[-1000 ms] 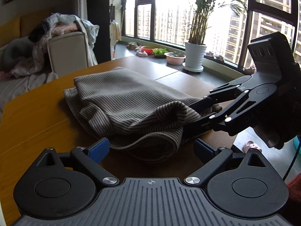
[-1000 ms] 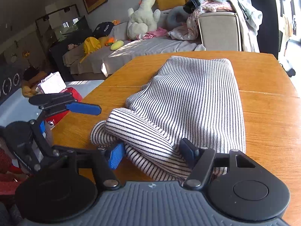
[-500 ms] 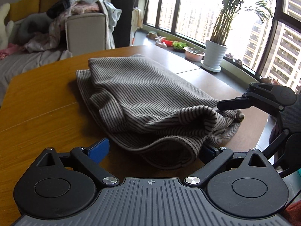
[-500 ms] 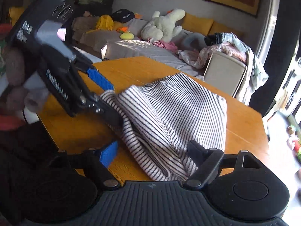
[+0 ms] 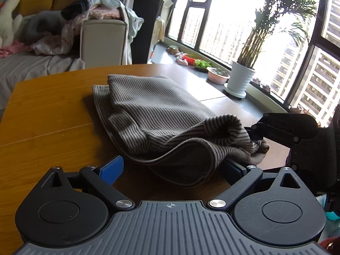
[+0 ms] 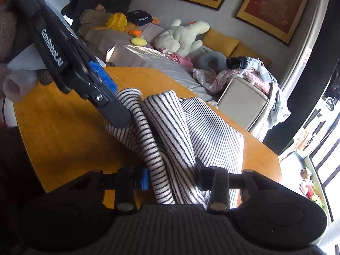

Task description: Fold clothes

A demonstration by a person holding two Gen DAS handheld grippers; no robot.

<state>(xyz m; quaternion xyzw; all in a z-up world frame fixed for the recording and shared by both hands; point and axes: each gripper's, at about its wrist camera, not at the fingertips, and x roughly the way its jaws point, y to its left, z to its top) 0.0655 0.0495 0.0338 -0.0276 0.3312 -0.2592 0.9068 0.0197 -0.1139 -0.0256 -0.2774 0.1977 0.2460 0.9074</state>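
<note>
Though narrowed only within the last moment, already pinching cloth: pads (image 6: 145, 179) of the right gripper (image 6: 173, 177), closed on a bunched fold of the striped garment (image 5: 153, 106), fabric filling the gap. From the other camera, a black tip biting the raised corner just above the table (image 5: 42, 127), near its window-side edge. Judged a lifting grip, to carry that end over the rest.

Left gripper (image 5: 173, 169): spread wide, gripping nothing. Blue pad (image 5: 112, 170) clear of the cloth, just above the table; opposite pad half hidden under the drooping hem. Hem between the two, not pressed. Probably staged there to take the second corner so both ends rise together; a guess only.

Garment: mostly flat across the middle of the table, seemingly doubled already, going by the layered edges at the far end. Near end lifted off the table, sagging between the two tools.

Counts.
- Garments on the table: one.
- Grippers: two, one per hand.
- Tables: one, wooden, with a seam line across.
- Beyond the table, sofa side: a heap of clothes (image 5: 95, 14) on the armrest, too tangled to count; one white plush toy (image 6: 180, 36).
- Beyond the table, window side: one tall potted plant (image 5: 240, 80); one pink bowl (image 5: 217, 76).
- Framed pictures (image 6: 274, 6) on the wall past the sofa: three in view.
</note>
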